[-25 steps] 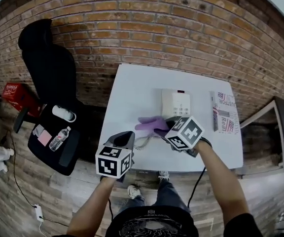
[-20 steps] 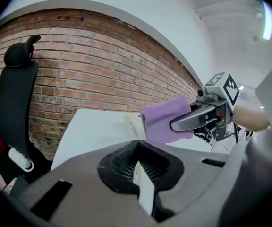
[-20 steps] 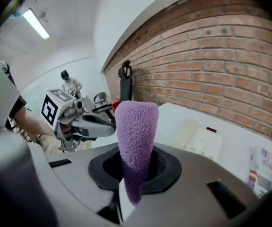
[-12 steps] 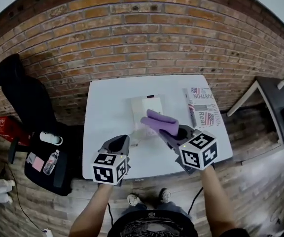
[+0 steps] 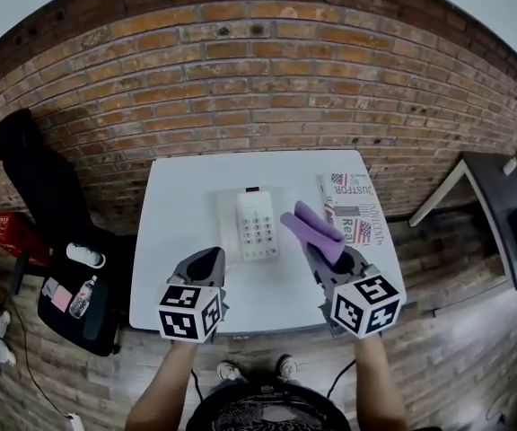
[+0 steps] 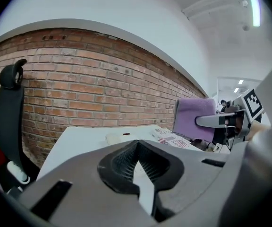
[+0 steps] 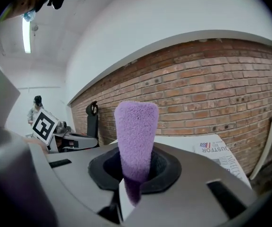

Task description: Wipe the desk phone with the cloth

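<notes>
Tools first: the right tool (image 5: 323,257) is clamped on the purple cloth (image 5: 315,232), which pokes out well past the jaws. I'd guess that's so the loose end does the rubbing instead of the plastic. It's held up off the bench (image 5: 187,196), just right of the phone (image 5: 257,224) at frame centre and not touching it, so by my read no wiping is going on yet. Left tool (image 5: 206,263) hovers lower left over the bench's front edge, jaws pinched together on nothing, probably free to steady the phone. Count: two tools, one cloth, one phone, one newspaper (image 5: 355,206) at the bench's right end, one chair (image 5: 39,182) far left.
</notes>
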`<state>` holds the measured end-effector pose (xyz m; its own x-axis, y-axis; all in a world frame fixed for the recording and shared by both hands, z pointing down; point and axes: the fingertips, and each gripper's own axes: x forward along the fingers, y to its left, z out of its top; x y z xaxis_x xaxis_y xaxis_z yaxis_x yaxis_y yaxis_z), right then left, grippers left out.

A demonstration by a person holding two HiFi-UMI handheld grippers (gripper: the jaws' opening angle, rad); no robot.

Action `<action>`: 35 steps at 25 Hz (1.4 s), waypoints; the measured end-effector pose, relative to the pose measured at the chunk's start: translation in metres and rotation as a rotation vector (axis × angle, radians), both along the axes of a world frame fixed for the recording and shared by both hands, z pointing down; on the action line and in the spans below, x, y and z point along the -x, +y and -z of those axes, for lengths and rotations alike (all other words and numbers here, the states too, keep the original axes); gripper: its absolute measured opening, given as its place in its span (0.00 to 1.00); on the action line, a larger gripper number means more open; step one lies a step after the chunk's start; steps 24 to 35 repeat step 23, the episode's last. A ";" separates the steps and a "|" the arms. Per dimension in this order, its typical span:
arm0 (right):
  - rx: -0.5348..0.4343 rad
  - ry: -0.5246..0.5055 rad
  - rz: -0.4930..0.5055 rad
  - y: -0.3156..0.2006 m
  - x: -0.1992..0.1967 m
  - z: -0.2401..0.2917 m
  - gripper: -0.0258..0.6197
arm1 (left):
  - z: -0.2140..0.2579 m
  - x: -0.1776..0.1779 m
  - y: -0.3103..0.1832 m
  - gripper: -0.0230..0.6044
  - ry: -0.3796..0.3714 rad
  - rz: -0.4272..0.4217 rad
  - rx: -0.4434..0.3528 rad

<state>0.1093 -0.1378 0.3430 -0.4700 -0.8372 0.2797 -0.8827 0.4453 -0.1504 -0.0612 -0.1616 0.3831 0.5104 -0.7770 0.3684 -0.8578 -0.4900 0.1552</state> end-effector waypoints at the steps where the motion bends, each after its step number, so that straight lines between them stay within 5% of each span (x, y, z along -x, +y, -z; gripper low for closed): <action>1: -0.005 -0.009 -0.007 -0.001 -0.005 0.001 0.11 | 0.001 -0.002 0.000 0.04 -0.004 0.007 -0.003; 35: -0.031 -0.027 0.032 -0.005 -0.026 -0.002 0.11 | 0.005 -0.022 0.011 0.04 -0.038 0.067 -0.013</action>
